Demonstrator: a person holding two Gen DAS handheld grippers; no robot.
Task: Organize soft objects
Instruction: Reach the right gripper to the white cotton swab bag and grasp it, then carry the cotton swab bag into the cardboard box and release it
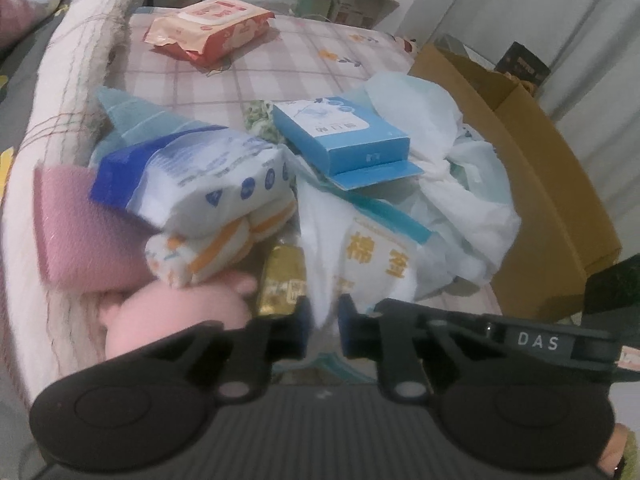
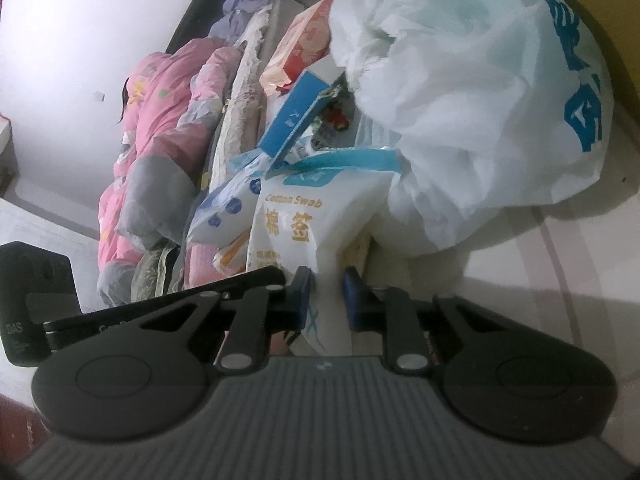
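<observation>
Left gripper (image 1: 323, 322) and right gripper (image 2: 327, 295), jaws of both seemingly pinching the white plastic cotton-swab bag (image 2: 316, 220), amid the soft clutter on the checked bed (image 1: 280, 60), beside the white crumpled plastic bag (image 2: 472, 100).

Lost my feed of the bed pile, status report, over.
Both hand-held grippers, left and right, shut on cotton swab bag. White plastic bag crowds right; blue box sits on top.

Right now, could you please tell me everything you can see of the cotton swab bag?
The cotton swab bag is a soft white plastic pouch with orange lettering and a blue top strip. It stands tilted in the pile, against the white plastic bag and a blue-and-white pack. Both the left gripper and right gripper pinch its lower edge.
</observation>
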